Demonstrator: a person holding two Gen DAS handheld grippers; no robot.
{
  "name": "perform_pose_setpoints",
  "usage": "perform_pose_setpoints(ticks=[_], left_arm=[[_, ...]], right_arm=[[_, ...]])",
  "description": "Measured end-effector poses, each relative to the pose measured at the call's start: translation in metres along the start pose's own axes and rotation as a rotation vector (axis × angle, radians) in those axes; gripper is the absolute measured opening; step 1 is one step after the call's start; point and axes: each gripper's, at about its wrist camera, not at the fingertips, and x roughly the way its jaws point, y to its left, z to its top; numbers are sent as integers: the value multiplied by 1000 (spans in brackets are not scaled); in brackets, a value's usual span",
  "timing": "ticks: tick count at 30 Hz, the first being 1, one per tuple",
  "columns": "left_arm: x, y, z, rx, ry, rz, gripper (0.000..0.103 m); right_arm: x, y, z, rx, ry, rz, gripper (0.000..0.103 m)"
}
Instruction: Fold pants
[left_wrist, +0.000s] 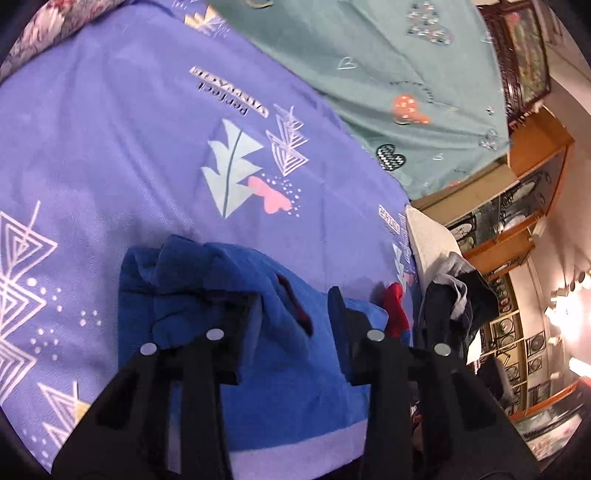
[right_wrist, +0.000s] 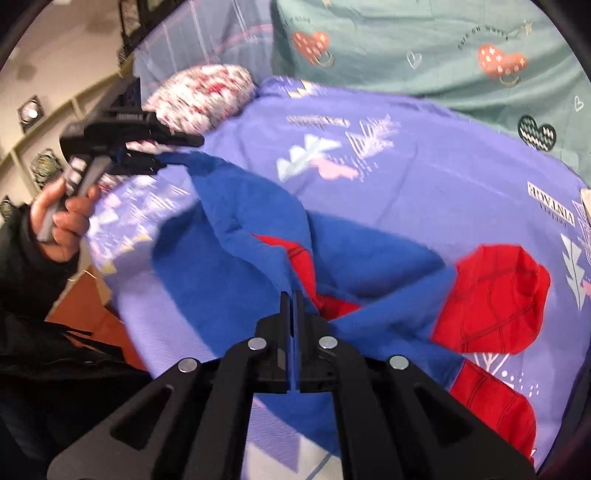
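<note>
A: One pair of blue pants (right_wrist: 258, 229) with red patches lies rumpled on the purple bedsheet (right_wrist: 424, 206), and two grippers are on it. No containers here, just the bed.

B: The right gripper (right_wrist: 291, 299) has its jaws pressed tight together, a thin fold of blue fabric pinched between them near the red patch.

A: And the left gripper (left_wrist: 291, 295)?

B: From its own camera the fingers (left_wrist: 341, 306) stand partly apart with bunched blue cloth lying between and under them. From the right camera, that same tool (right_wrist: 177, 147) sits at the far left, gripped by the person's hand (right_wrist: 62, 214), and a blue edge of the pants runs up to its tips. It looks like the cloth is caught there, though the blur makes it hard to be sure the pads are pressing.

A: Other things around?

B: One teal sheet with hearts (left_wrist: 406, 74) beyond the purple one, one floral pillow (right_wrist: 207, 92), and a dark heap of clothes (left_wrist: 454, 299) at the bed's edge.
</note>
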Motion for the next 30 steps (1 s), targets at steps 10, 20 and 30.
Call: perform_pose_setpoints(ticks=[10, 20, 30], left_arm=[[34, 41, -27, -69, 79, 6, 84], [-19, 10, -42, 26, -44, 19, 35], [5, 47, -65, -40, 19, 72, 68]], right_arm=[[13, 6, -38, 33, 72, 72, 1], [-15, 21, -39, -5, 35, 60, 1], [26, 20, -66, 14, 137, 29, 1]])
